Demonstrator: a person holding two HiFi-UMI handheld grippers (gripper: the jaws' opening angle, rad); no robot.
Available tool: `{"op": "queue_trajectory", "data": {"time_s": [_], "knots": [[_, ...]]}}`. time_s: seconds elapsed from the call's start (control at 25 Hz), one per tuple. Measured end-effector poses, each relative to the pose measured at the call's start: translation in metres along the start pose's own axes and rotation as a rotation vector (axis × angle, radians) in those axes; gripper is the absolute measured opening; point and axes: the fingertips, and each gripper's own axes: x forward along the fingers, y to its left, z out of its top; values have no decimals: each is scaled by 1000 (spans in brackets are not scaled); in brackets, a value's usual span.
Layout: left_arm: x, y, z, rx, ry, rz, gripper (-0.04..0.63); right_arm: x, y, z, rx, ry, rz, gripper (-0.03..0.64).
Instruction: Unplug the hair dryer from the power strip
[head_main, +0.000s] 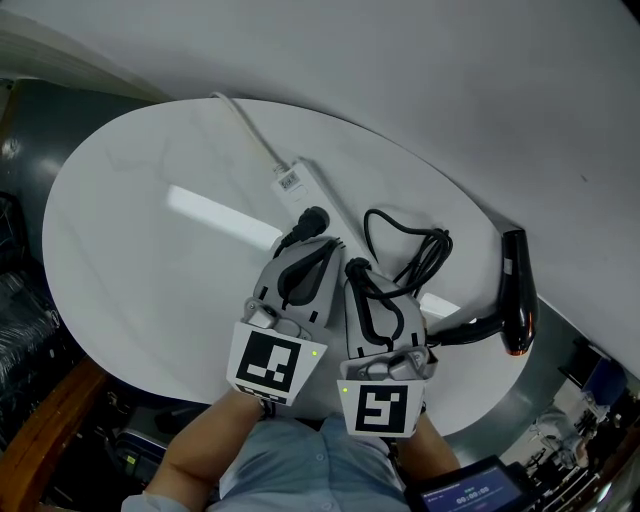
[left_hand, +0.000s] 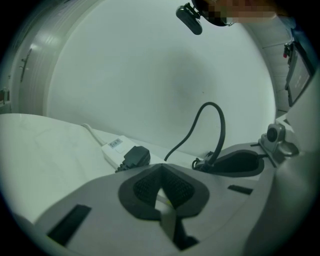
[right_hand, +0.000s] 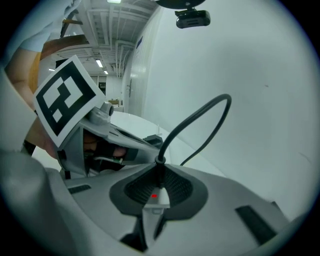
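A white power strip (head_main: 298, 185) (left_hand: 114, 146) lies on the round white table (head_main: 150, 250) with a black plug (head_main: 313, 219) (left_hand: 136, 155) seated in it. The black hair dryer (head_main: 516, 290) rests at the table's right edge, and its cord (head_main: 415, 255) (left_hand: 220, 125) (right_hand: 200, 117) loops between. My left gripper (head_main: 328, 243) (left_hand: 161, 167) has its tips together at the strip's near end, just short of the plug; I cannot tell if they nip anything. My right gripper (head_main: 355, 268) (right_hand: 159, 167), close beside it, is shut on the black cord, which rises out of its jaws.
The strip's white lead (head_main: 245, 125) runs off the table's far edge toward a pale wall. Dark clutter lies below the table on the left. A small screen (head_main: 470, 495) sits at the lower right. A black camera (right_hand: 192, 19) hangs overhead.
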Motion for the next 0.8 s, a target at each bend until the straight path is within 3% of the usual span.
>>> {"op": "queue_trajectory", "data": {"time_s": [0.2,0.52,0.68,0.8], "knots": [[3,1,5,29,-22,6,-2,3,-3,0,-25,19,-18,44],[5,-1,2,67,13,5,-2,2,-5,8,-78,23,-18,44],[7,-1,6,49,-11,13,-3,-25,-3,34,29,-72,-21,44],[4,-1,0,28,21,10,-2,-29,-10,29,14,-56,-37,44]]}}
